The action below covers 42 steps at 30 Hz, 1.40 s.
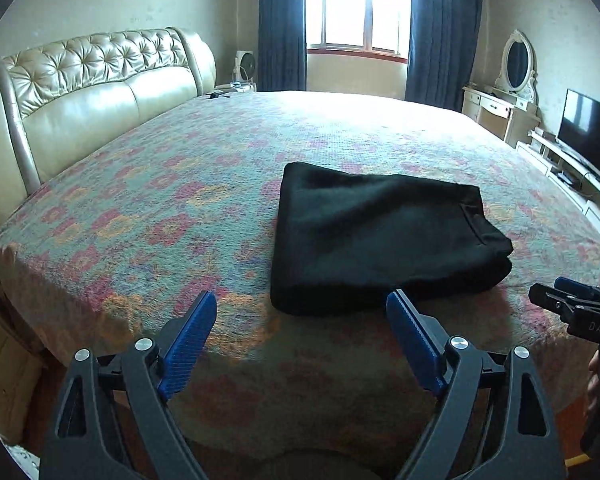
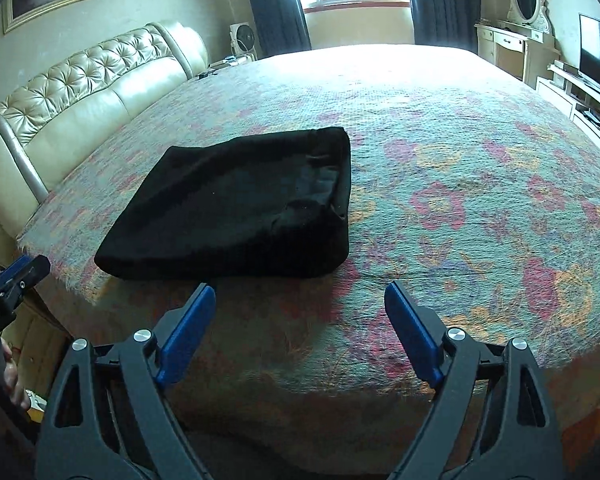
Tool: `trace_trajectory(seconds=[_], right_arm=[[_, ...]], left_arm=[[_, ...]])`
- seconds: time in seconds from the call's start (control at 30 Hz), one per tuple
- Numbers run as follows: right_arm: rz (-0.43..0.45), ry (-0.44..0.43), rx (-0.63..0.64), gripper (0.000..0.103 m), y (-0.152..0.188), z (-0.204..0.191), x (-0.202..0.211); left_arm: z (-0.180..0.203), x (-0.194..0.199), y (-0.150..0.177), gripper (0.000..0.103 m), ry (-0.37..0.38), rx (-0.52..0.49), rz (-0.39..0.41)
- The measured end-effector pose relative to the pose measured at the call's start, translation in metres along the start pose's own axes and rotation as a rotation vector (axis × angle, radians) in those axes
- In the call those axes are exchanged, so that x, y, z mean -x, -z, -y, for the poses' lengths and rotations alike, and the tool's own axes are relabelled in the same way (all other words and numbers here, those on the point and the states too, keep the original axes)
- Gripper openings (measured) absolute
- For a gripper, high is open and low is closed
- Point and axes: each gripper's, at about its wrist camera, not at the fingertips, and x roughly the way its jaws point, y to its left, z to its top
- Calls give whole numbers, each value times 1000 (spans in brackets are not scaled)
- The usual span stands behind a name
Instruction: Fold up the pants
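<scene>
Black pants (image 1: 380,240) lie folded into a thick rectangle on the flowered bedspread (image 1: 180,208), near the bed's front edge. My left gripper (image 1: 302,300) hangs open just short of the bundle's near edge, its blue pads spread wide with nothing between them. In the right wrist view the same pants (image 2: 236,208) sit to the upper left, and my right gripper (image 2: 300,292) is open above the bedspread (image 2: 460,200), a little to the right of the bundle's near edge. Each gripper shows at the edge of the other's view: the right gripper (image 1: 572,300) and the left gripper (image 2: 16,276).
A cream tufted headboard (image 1: 92,80) runs along the left. Beyond the bed are a window with dark blue curtains (image 1: 280,28), a small fan (image 1: 246,66), a vanity with an oval mirror (image 1: 516,64) and a television (image 1: 588,132) on a low stand at right.
</scene>
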Motion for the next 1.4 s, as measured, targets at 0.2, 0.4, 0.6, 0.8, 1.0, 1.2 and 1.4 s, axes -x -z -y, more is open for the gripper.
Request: trace_trajectory(seconds=[0.2, 0.4, 0.6, 0.8, 1.0, 1.2, 1.4], right_arm=[[-8, 8, 13, 86, 5, -3, -9], [-27, 0, -15, 86, 6, 3, -17], [-23, -2, -9, 86, 7, 1, -18], [-22, -5, -1, 86, 7, -2, -18], [-17, -7, 0, 86, 5, -2, -16], [-30, -10, -9, 87, 4, 1, -19], [-46, -18, -8, 87, 6, 0, -22]], left_arm=[[0, -5, 0, 86, -18, 8, -13], [1, -7, -1, 86, -21, -4, -26], [3, -9, -1, 86, -33, -12, -38], [2, -12, 1, 86, -60, -15, -61], [1, -13, 2, 86, -58, -7, -72], [-2, -17, 5, 86, -40, 32, -99], [-2, -17, 5, 86, -64, 25, -104]])
